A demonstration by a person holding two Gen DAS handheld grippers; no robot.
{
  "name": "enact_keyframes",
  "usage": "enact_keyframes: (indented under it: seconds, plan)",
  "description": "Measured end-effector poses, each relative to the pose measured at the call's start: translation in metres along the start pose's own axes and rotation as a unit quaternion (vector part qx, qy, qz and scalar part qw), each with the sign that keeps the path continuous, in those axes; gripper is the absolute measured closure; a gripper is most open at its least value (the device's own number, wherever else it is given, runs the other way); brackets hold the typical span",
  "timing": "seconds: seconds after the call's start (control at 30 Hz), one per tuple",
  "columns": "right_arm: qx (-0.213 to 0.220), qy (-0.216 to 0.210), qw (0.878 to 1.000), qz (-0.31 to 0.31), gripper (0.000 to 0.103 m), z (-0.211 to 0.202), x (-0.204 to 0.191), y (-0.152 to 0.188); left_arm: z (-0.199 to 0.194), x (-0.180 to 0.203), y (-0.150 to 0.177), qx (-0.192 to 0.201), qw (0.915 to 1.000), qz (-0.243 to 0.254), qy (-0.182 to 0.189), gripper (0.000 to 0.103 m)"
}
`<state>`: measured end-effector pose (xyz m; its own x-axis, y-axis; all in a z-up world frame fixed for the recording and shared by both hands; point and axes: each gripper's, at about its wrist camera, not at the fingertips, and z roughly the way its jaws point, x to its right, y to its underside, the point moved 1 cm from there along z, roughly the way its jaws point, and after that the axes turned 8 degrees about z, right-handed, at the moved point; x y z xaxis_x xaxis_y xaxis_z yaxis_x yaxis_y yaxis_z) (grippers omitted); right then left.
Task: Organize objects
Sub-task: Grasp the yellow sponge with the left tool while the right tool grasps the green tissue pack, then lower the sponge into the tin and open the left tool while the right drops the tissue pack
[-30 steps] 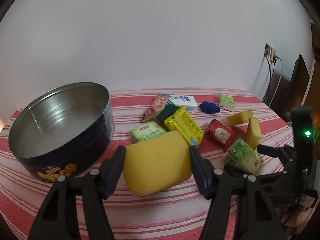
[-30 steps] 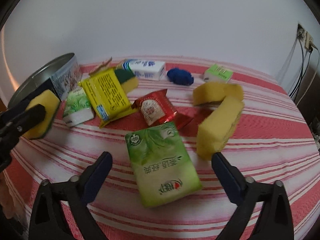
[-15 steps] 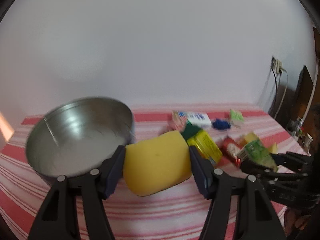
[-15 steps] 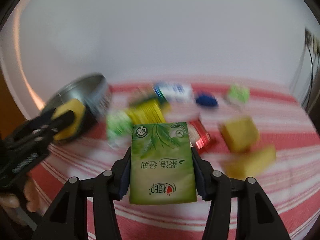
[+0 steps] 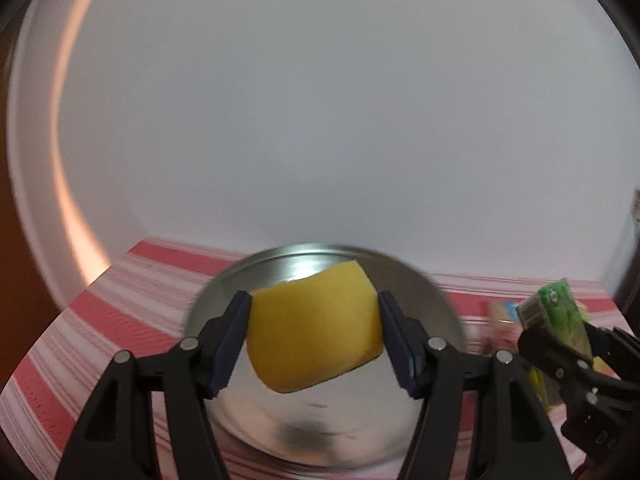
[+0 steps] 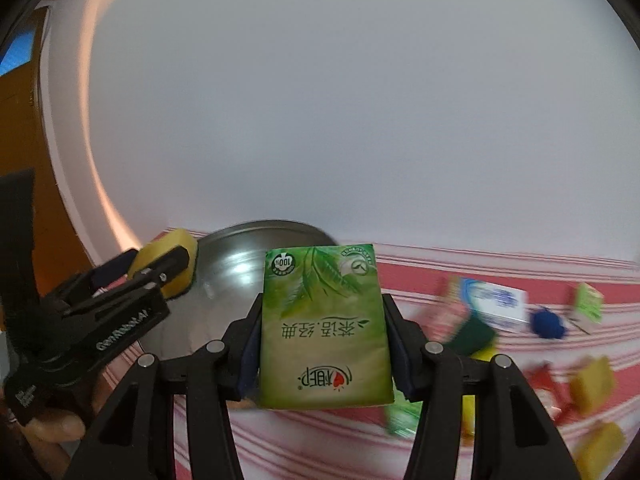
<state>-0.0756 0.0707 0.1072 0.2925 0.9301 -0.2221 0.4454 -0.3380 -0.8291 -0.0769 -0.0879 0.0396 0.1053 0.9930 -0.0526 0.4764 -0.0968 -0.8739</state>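
Hovering low in the centre of the left view, the left gripper (image 5: 314,340) clenches a yellow sponge (image 5: 316,328) directly over the open tin (image 5: 436,300), which a second ago sat at the left of that frame with the sponge down by the cloth (image 5: 100,312). The right gripper (image 6: 323,334) has likewise changed: a second ago its jaws stood released around a green pack (image 6: 323,324) lying on the cloth; now they grasp the pack, lifted at lower centre of the right view, with the tin's rim just behind it. Both items have therefore been carried to the container, so dropping them in looks like the next step. The tin's shiny floor, as far as it shows beneath the sponge, holds nothing yet. At the right of the right view, blurred, a white box (image 6: 496,300), a blue ball (image 6: 546,322) and more sponges (image 6: 592,384) wait on the cloth.
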Motion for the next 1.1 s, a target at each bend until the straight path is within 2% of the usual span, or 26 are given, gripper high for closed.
enact_keyframes:
  seconds: [0.17,0.3,0.4,0.5,0.67,0.9,0.93,1.0,1.1]
  plan:
    - [-0.015,0.006,1.000,-0.022,0.047,0.048,-0.033,0.008,0.024,-0.027,0.009,-0.036,0.9985,-0.024,-0.033,0.039]
    - [-0.033,0.013,0.999,-0.033,0.047,0.078,-0.044,0.019,0.038,-0.033,0.014,-0.056,0.9962,-0.010,-0.066,0.039]
    - [-0.044,0.014,0.998,-0.046,0.047,0.090,-0.046,0.026,0.045,-0.035,0.022,-0.080,0.9944,-0.010,-0.069,0.039]
    - [-0.053,0.011,0.998,-0.045,0.047,0.099,-0.041,0.029,0.049,-0.030,0.025,-0.087,0.9936,0.003,-0.072,0.039]
    - [-0.049,0.014,0.996,-0.076,0.047,0.099,-0.046,0.039,0.056,-0.016,0.029,-0.099,0.9919,0.032,-0.073,0.039]
    - [-0.040,0.015,0.993,-0.107,0.046,0.103,-0.051,0.041,0.066,-0.012,0.034,-0.118,0.9895,0.036,-0.075,0.039]
    - [-0.039,0.016,0.994,-0.105,0.044,0.102,-0.050,0.041,0.066,-0.012,0.034,-0.118,0.9895,0.036,-0.075,0.038]
    - [-0.033,0.015,0.994,-0.106,0.031,0.097,-0.054,0.043,0.066,-0.013,0.034,-0.117,0.9894,0.037,-0.079,0.035]
    - [-0.020,0.034,0.994,-0.103,0.022,0.094,-0.051,0.043,0.064,-0.015,0.032,-0.109,0.9898,0.038,-0.084,0.028]
